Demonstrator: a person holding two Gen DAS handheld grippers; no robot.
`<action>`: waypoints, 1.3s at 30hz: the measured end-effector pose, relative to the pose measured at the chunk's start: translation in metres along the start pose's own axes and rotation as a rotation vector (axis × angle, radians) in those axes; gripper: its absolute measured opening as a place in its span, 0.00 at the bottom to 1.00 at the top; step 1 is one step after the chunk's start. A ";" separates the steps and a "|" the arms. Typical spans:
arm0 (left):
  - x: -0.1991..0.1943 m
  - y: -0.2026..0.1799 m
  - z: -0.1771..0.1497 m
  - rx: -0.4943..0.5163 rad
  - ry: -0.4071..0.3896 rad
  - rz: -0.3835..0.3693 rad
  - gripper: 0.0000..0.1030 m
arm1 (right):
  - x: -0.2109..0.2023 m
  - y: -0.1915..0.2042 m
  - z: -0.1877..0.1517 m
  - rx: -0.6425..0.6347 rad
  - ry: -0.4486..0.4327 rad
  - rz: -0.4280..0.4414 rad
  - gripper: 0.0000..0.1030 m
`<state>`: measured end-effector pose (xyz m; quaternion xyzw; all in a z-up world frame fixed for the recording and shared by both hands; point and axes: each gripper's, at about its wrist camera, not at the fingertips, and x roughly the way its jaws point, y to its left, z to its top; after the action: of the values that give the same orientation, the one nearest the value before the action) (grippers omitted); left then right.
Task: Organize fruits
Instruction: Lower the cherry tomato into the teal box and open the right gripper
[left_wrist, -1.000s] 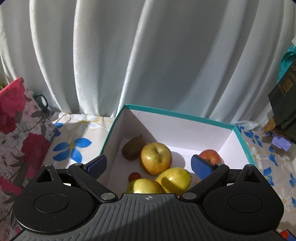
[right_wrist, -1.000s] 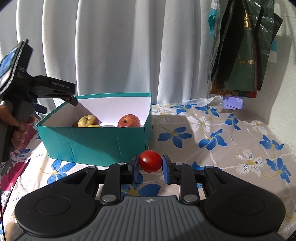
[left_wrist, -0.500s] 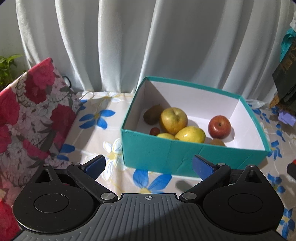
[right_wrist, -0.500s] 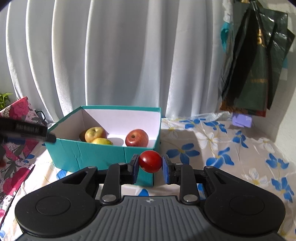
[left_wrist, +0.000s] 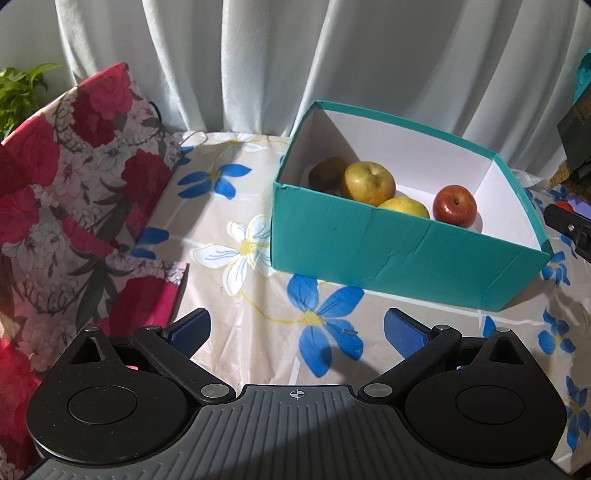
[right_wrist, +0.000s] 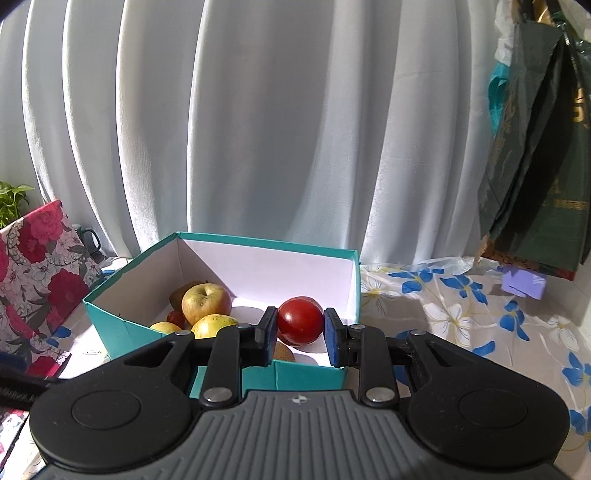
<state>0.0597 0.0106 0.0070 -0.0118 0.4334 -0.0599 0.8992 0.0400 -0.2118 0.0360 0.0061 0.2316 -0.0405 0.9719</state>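
Red tomato (right_wrist: 300, 320) is clamped in the right gripper (right_wrist: 300, 334), just above the teal box (right_wrist: 310, 374); the left gripper (left_wrist: 295, 330) is held apart, empty, the box well ahead of it.

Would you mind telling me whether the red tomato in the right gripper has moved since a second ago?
Yes. The red tomato, clamped in the right gripper, has risen from beside the teal box to over its open top.

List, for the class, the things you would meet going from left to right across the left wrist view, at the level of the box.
Red floral cushion → flowered tablecloth → teal box → right gripper's tip at the right edge.
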 end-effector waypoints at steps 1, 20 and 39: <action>0.000 0.000 -0.001 0.002 0.005 0.004 0.99 | 0.006 0.002 0.001 -0.002 0.007 0.003 0.25; 0.002 -0.003 -0.008 0.048 0.045 0.062 0.99 | 0.071 0.010 -0.007 -0.017 0.147 0.021 0.25; 0.006 -0.002 -0.010 0.048 0.070 0.071 0.99 | 0.076 0.009 -0.005 -0.029 0.167 -0.003 0.27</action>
<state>0.0555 0.0077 -0.0035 0.0272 0.4633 -0.0389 0.8849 0.1058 -0.2086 -0.0025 -0.0049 0.3125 -0.0378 0.9492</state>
